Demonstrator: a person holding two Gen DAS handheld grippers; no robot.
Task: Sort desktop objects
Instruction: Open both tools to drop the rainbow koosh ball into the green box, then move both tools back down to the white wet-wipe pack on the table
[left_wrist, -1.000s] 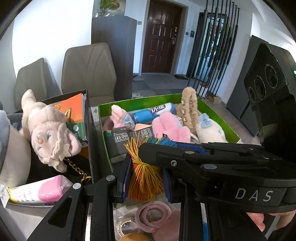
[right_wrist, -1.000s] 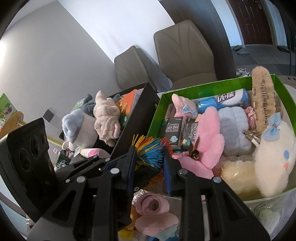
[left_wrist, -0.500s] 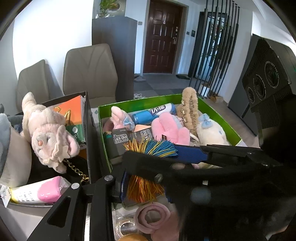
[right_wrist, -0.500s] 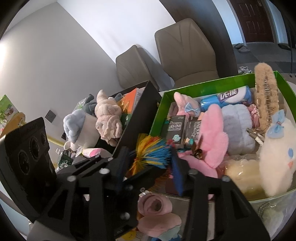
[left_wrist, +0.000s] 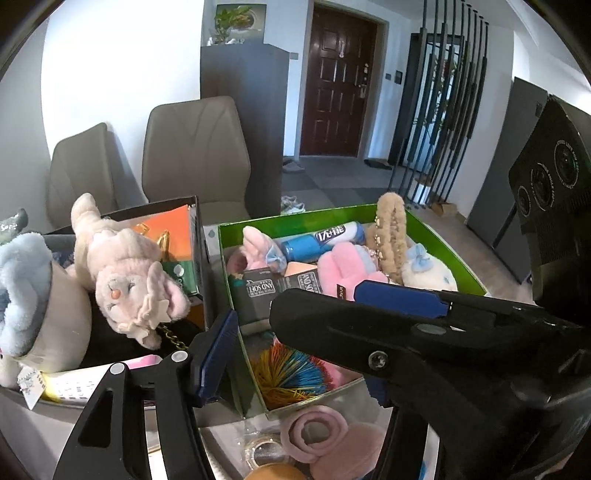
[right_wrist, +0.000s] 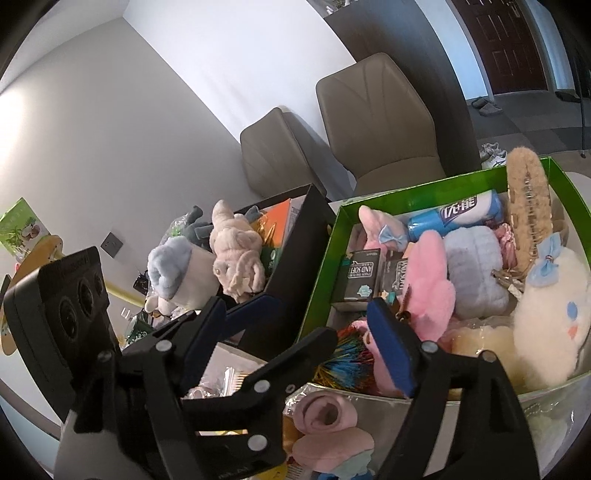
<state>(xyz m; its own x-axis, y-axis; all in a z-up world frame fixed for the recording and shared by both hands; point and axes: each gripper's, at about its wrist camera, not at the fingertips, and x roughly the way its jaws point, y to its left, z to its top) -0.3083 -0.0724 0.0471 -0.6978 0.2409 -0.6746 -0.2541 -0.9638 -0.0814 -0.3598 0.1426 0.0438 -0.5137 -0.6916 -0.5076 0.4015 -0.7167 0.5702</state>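
Lying loose in the green box (left_wrist: 436, 225), the stringy ball (left_wrist: 291, 373) looks light and floppy, best pinched mid-tuft, both grippers' fingers (right_wrist: 388, 347) opening, empty.

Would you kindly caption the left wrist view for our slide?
Rainbow stringy ball lies in the green box; both grippers' jaws opening, nothing between them.

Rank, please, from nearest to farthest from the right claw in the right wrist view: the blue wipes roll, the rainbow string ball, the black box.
1. Rainbow string ball, by the right claw, green box's near corner.
2. Black box, mid-box, left.
3. Blue wipes roll, far wall.
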